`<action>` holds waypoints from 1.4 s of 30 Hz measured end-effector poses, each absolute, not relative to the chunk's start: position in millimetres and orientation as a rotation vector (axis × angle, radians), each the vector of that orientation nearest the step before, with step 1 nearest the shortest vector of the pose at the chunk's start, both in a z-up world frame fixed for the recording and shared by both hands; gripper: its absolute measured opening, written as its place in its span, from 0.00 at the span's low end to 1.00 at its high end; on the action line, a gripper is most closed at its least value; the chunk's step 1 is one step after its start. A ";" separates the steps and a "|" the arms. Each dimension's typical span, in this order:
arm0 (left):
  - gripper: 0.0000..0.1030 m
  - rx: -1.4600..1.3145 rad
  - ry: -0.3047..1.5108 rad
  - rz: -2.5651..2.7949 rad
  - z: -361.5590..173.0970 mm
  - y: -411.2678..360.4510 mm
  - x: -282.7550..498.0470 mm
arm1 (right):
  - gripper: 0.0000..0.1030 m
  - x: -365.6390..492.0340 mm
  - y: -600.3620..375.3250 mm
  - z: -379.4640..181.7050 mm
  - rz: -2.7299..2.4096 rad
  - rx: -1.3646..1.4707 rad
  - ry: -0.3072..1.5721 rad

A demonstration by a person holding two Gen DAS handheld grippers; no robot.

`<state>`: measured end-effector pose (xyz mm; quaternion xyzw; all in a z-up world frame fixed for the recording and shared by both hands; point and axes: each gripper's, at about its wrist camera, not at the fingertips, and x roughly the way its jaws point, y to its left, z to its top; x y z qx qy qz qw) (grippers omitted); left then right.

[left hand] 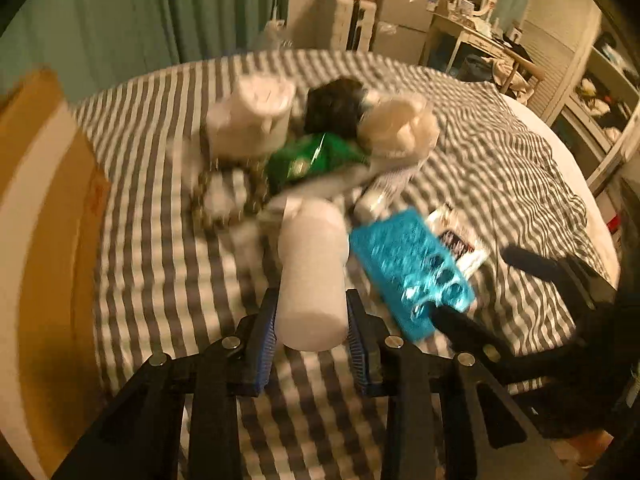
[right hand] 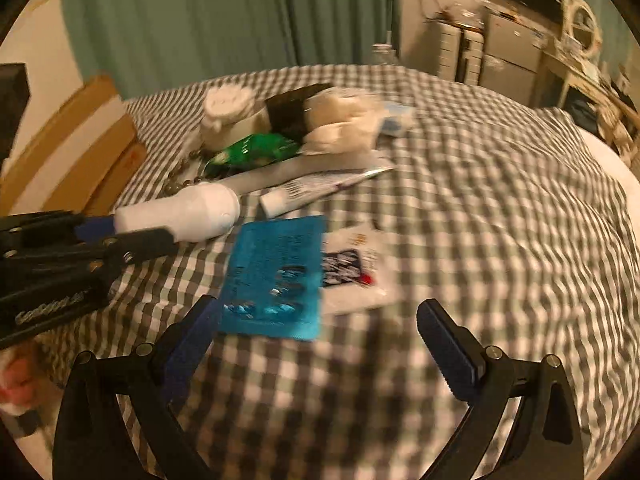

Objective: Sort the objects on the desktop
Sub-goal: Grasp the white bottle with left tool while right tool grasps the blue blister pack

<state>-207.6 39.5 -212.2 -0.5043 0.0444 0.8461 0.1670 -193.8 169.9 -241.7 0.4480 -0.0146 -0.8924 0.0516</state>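
A round table draped in a grey-and-white checked cloth (right hand: pixel 460 208) carries all items. Flat brown cardboard boxes (right hand: pixel 86 148) lie along its left edge.

A cluster of objects sits at the far centre of the cloth: a white cylindrical plastic jar with a ribbed lid (left hand: pixel 252 116), a cream fluffy soft item (left hand: pixel 398 126) touching a black soft item (left hand: pixel 334 106), and a crumpled green foil packet (left hand: pixel 310 158) just in front of them. A dark bead chain (left hand: pixel 224 196) lies to the left of the packet.

The smooth white cylindrical plastic bottle (left hand: pixel 312 276) is pinched between the blue pads of the left gripper (left hand: pixel 312 340), in front of the cluster. In the right wrist view the bottle lies almost level, its rounded end pointing right.

A bright blue flat blister card (right hand: pixel 276 276) lies just right of the bottle. A white sachet with a dark printed panel (right hand: pixel 354 276) lies partly under its right edge. A white squeeze tube (right hand: pixel 316 192) lies behind the card.

The right gripper (right hand: pixel 318 332) stands spread wide, nothing between its jaws, near the card's front edge.
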 end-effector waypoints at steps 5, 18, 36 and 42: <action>0.33 -1.574 0.033 2.353 -244.1 27.6 -216.2 | 0.96 -213.9 155.5 -261.9 -2.693 1.451 -0.006; 0.34 -1.543 -0.030 2.322 -240.7 27.9 -217.0 | 0.51 -216.3 145.1 -267.6 -2.624 1.437 0.018; 0.32 -1.539 -0.027 2.316 -239.2 37.7 -231.1 | 0.14 -216.0 157.9 -256.9 -2.492 1.384 -0.284; 0.31 -1.492 -0.096 2.318 -228.5 31.0 -222.1 | 0.08 -212.5 157.8 -248.0 -2.550 1.341 -0.244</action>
